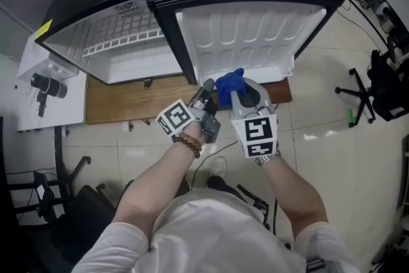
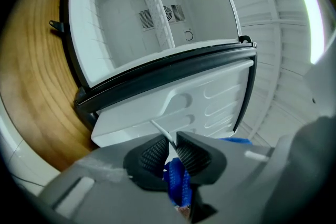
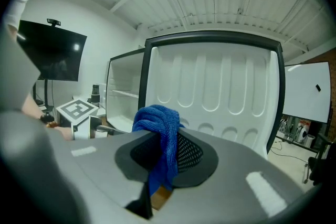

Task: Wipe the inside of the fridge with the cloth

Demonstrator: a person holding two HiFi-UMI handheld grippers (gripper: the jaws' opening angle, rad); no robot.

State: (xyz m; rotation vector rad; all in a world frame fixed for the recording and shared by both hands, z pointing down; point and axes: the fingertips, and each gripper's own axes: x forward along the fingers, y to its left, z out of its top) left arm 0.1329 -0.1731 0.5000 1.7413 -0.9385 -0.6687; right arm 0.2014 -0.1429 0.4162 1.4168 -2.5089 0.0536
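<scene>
A small black fridge point(image 1: 128, 41) with a white inside stands open on a wooden board, its white door point(image 1: 249, 35) swung out to the right. Both grippers hang side by side just in front of the door's lower edge. My right gripper point(image 1: 238, 87) is shut on a blue cloth point(image 1: 229, 81), which bunches above its jaws point(image 3: 157, 118). My left gripper point(image 1: 208, 85) sits close on its left, its jaws nearly together with a fold of the blue cloth point(image 2: 177, 182) pinched between them. In the left gripper view the fridge's inside point(image 2: 157, 23) and its wire shelf lie ahead.
The wooden board point(image 1: 128, 99) lies on the tiled floor under the fridge. At the left stands a white table point(image 1: 48, 105) with a black camera. An office chair point(image 1: 370, 93) is at the right. A dark screen point(image 3: 52, 52) hangs on the wall.
</scene>
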